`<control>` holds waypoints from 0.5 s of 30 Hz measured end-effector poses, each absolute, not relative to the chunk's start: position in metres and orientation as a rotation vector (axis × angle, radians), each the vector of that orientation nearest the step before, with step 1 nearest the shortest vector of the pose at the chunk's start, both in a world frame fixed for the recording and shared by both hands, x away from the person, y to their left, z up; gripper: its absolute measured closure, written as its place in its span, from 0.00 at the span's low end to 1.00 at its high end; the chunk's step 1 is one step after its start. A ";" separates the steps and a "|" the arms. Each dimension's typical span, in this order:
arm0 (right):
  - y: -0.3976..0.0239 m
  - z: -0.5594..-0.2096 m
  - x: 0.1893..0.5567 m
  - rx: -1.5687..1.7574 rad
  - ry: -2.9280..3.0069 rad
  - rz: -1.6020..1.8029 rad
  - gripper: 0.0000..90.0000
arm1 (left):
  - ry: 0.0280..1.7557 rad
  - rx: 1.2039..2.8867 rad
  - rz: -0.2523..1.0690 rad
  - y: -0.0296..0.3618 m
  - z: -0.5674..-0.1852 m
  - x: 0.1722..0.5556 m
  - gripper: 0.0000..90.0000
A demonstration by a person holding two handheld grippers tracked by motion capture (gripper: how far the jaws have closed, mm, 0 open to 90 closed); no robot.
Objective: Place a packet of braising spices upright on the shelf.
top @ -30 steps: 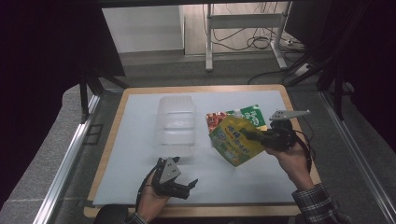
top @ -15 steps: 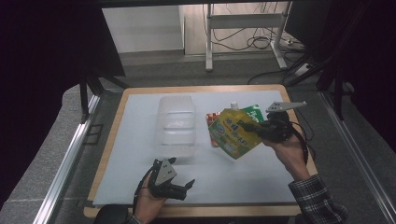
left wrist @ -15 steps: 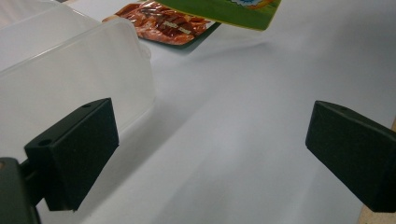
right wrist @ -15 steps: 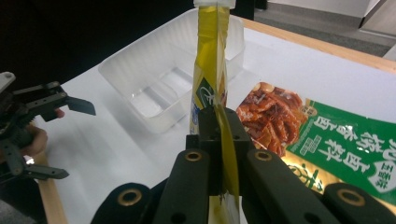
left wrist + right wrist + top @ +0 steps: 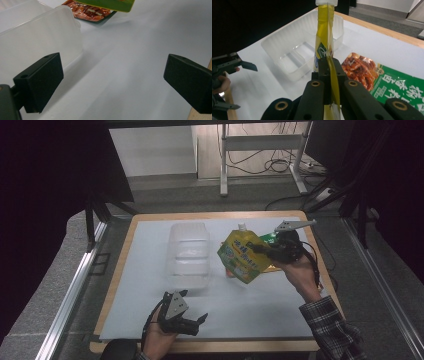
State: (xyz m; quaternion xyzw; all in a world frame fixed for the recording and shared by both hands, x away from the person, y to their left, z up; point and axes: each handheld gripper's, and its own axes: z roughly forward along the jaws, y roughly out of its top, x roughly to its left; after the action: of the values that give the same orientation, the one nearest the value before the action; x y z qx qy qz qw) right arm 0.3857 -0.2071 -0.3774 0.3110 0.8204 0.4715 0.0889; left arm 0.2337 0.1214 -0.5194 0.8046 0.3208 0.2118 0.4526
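The right gripper [image 5: 257, 251] is clamped on the edge of a yellow spouted pouch [image 5: 242, 254], holding it off the white mat [image 5: 150, 315] just right of the clear plastic container [image 5: 189, 254]. In the right gripper view the pouch [image 5: 325, 45] stands edge-on between the closed jaws, its white cap uppermost. A green-and-red food packet [image 5: 384, 80] lies flat on the mat to the right of the container, under the lifted pouch. The left gripper [image 5: 192, 324] rests near the mat's front edge, below the container, jaws wide apart with nothing between them.
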 end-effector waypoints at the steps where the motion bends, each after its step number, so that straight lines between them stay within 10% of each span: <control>1: -0.206 -0.377 0.387 0.923 2.438 1.407 0.99 | 0.792 1.991 0.521 0.122 -0.519 0.234 0.03; 15: -0.194 -0.367 0.411 0.918 2.425 1.415 0.99 | 0.799 1.983 0.497 0.122 -0.518 0.234 0.04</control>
State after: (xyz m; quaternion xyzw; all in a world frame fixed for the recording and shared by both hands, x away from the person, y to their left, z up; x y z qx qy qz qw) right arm 0.4106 -0.1937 -0.3672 0.3095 0.8173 0.4770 0.0936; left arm 0.2335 0.1216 -0.5181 0.8042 0.3241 0.2013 0.4558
